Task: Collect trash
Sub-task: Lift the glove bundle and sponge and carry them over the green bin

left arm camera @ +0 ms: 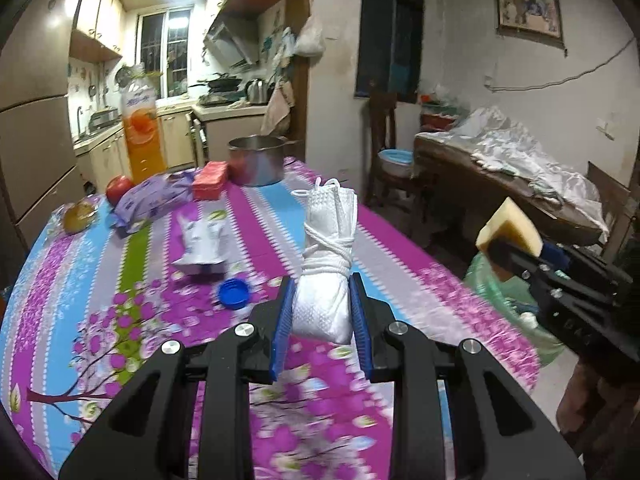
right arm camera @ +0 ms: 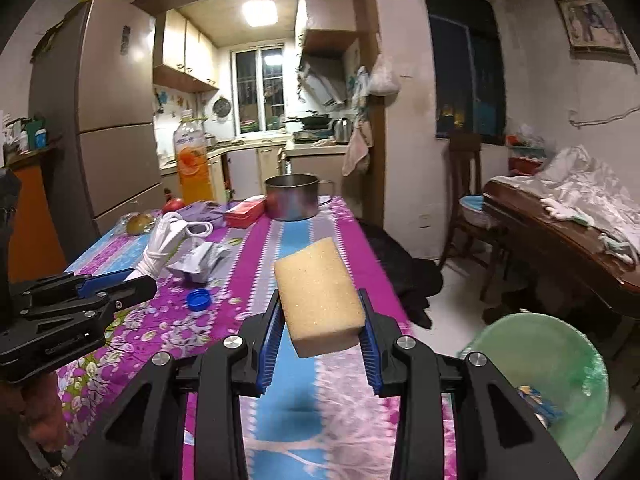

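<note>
My left gripper (left arm camera: pixel 322 292) is shut on a rolled white face mask (left arm camera: pixel 326 264) bound with its strings, held above the flowered tablecloth (left arm camera: pixel 120 320). My right gripper (right arm camera: pixel 320 312) is shut on a yellow sponge (right arm camera: pixel 318 298), held above the table's right side; it also shows in the left wrist view (left arm camera: pixel 508 226). A green-lined trash bin (right arm camera: pixel 548 368) stands on the floor right of the table. A crumpled white wrapper (left arm camera: pixel 202 242) and a blue bottle cap (left arm camera: pixel 234 294) lie on the cloth.
At the table's far end stand a steel pot (left arm camera: pixel 258 160), an orange juice bottle (left arm camera: pixel 140 132), a red box (left arm camera: pixel 210 180), a purple pack (left arm camera: pixel 154 200), an apple (left arm camera: pixel 119 189) and a wrapped fruit (left arm camera: pixel 80 216). A chair (left arm camera: pixel 386 140) and a cluttered wooden table (left arm camera: pixel 500 184) stand to the right.
</note>
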{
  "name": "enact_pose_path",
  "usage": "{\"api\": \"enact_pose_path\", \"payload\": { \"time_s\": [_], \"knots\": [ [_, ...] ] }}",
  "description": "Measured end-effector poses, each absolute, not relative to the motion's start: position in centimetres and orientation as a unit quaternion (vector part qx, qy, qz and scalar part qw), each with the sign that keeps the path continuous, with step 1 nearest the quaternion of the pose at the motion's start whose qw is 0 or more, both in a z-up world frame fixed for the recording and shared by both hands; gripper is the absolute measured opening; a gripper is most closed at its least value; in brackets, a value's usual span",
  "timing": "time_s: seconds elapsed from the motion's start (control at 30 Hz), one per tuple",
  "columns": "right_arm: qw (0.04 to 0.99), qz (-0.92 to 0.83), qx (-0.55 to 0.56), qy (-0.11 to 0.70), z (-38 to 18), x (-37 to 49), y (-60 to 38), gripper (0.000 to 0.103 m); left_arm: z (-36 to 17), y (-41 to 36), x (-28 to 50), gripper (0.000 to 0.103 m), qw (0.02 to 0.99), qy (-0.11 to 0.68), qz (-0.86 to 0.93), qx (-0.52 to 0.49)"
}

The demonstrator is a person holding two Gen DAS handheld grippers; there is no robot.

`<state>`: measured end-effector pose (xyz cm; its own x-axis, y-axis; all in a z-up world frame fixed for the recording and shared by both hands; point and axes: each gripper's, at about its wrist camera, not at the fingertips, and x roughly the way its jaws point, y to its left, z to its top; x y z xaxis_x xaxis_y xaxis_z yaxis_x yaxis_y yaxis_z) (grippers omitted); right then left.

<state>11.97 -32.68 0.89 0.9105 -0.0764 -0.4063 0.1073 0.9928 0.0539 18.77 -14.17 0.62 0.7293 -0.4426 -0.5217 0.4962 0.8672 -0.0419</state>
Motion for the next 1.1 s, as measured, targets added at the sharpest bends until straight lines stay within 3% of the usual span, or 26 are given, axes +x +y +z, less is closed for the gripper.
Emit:
{"api": "enact_pose_path", "payload": {
  "time_s": [0.73,1.1],
  "knots": [
    [0.962,-0.178,0.033,0.205,4.3,3.7,-46.9,0.037,1.5,-29.4,15.2,0.026,0.893,0.260,-0.356,0.085],
    [0.936,-0.208,0.082,0.272,2.9,3.7,-56.4,0.037,0.3,-37.2,15.1,0.026,0.865,0.285,-0.395,0.124]
  ]
}}
